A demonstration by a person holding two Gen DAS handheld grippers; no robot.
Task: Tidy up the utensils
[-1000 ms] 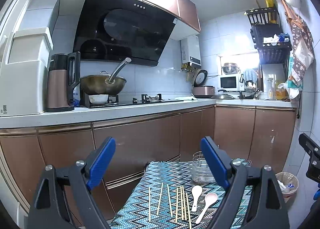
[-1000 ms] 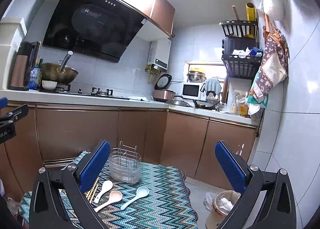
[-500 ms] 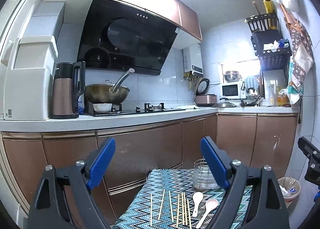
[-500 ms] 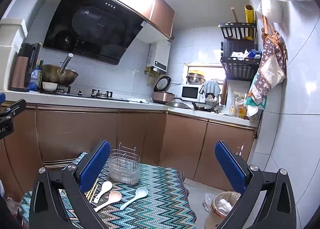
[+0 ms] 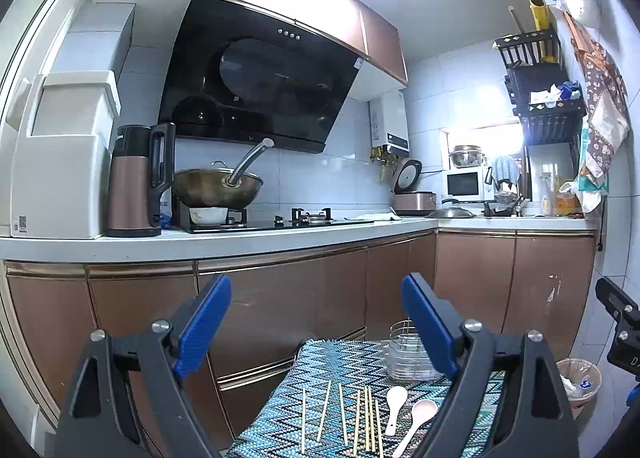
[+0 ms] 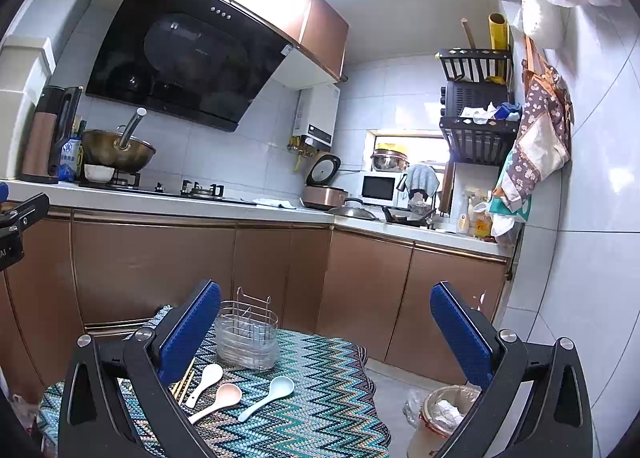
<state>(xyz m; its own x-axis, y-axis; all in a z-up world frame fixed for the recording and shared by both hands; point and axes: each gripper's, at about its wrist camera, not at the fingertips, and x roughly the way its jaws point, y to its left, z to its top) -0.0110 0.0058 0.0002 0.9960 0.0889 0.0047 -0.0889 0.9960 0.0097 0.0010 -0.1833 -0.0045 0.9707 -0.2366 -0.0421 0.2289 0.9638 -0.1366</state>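
Observation:
A small table with a zigzag cloth [image 5: 340, 358] [image 6: 320, 398] carries several wooden chopsticks [image 5: 344, 414], a white spoon [image 5: 395, 402] [image 6: 206, 382], a pink spoon [image 5: 418, 418] [image 6: 218, 402] and a pale blue spoon [image 6: 268, 396]. A clear utensil holder with a wire rack [image 6: 247, 338] [image 5: 404, 354] stands upright at the cloth's far side. My left gripper [image 5: 316, 322] is open and empty, held above the table. My right gripper [image 6: 324, 334] is open and empty, above the table's right part.
Brown kitchen cabinets and a white counter [image 5: 240, 238] run behind the table, with a kettle [image 5: 136, 182] and a wok [image 5: 218, 188] on it. A waste bin [image 6: 444, 410] [image 5: 578, 378] stands on the floor to the right of the table.
Both views have tilted up a little, so the table sits lower in frame. Both grippers stay open and nothing on the table has moved.

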